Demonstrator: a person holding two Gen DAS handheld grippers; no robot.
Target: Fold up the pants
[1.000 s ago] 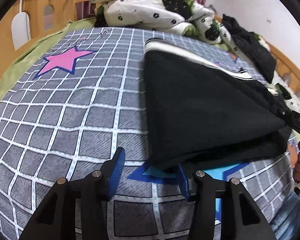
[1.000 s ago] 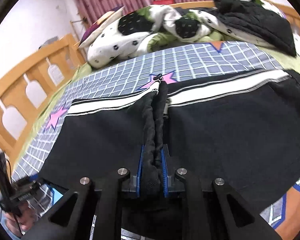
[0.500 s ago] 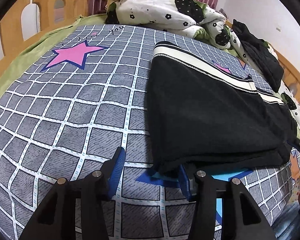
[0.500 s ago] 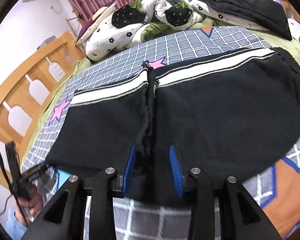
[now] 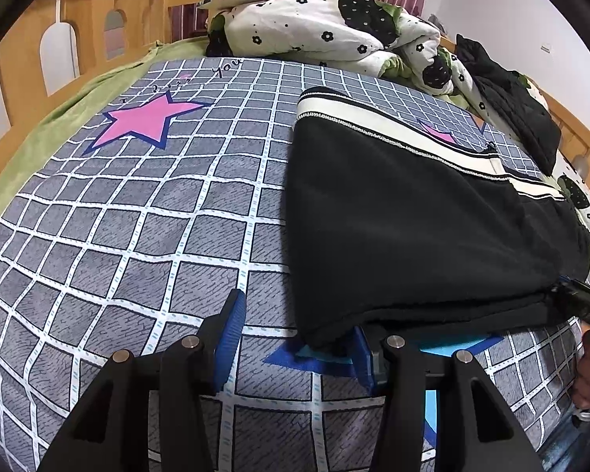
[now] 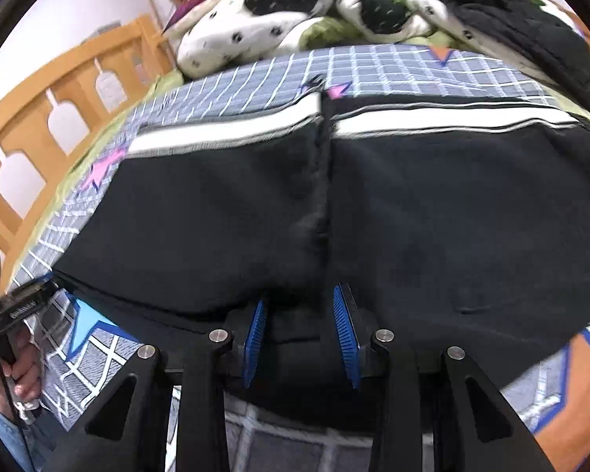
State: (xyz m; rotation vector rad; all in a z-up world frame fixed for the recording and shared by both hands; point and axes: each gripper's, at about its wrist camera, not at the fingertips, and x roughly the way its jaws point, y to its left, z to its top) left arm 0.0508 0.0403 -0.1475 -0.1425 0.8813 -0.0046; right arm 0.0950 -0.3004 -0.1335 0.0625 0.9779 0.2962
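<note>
Your black fleece pants with the cream side stripe lie folded on the grey grid-patterned bedsheet with pink stars, waistband end to your right and the doubled edge running along the near side of the bed.

Your left gripper hovers at the pants' near left corner, jaws apart, with only bare sheet between them; its right pad sits just beside, or under, the corner's hem, and which of the two cannot be told.

Your right gripper hangs over the middle of the near edge, where a ridge of cloth runs back toward the stripe. Its jaws have just been opening and now stand apart, the black cloth lying loose between them and unpressed.

The step in hand looks like releasing the fold and settling it. To do it well, lift the right jaws straight clear so the pads do not drag the ridge back up, then press that ridge flat. Check that the stacked layers line up along the near edge before you take the next fold, likely from the left corner.

The crumpled floral quilt and the dark garment at the head of the bed stay well apart.
</note>
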